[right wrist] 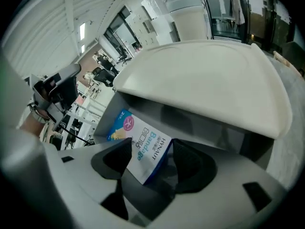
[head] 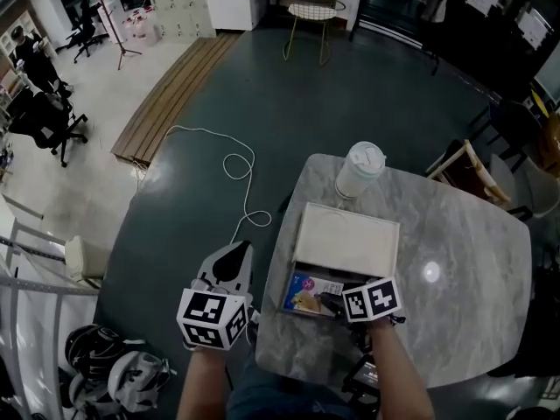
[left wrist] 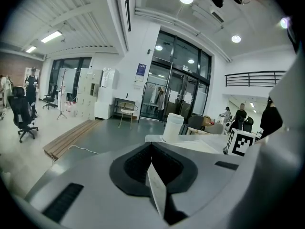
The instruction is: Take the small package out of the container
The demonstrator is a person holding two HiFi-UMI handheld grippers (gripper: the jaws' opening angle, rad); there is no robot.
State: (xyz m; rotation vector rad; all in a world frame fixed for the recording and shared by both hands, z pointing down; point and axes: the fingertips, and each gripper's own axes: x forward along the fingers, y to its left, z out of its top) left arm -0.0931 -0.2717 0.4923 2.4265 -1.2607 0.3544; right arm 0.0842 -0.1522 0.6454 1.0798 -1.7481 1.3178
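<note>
Here on the marble counter [head: 455, 261] | right gripper [head: 328, 303] [right wrist: 150, 161] released, jaws wide around the bandage box [head: 306, 292] [right wrist: 145, 147], which lies in the open white container [head: 346, 239] [right wrist: 200, 80] | left gripper [head: 234, 256] [left wrist: 151, 149] clenched, empty, beside the counter | lidded cup [head: 359, 169] behind the container.

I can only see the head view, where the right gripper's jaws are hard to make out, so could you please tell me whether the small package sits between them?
Observer: Yes. The small package stands between the jaws of the right gripper, which are open and do not seem to clamp it.
Operator: Thank you. What does its print say?
Observer: The large word reads "Bandage".
Operator: And is the left gripper holding anything?
Observer: No. The left gripper has its jaws together with nothing between them.
</note>
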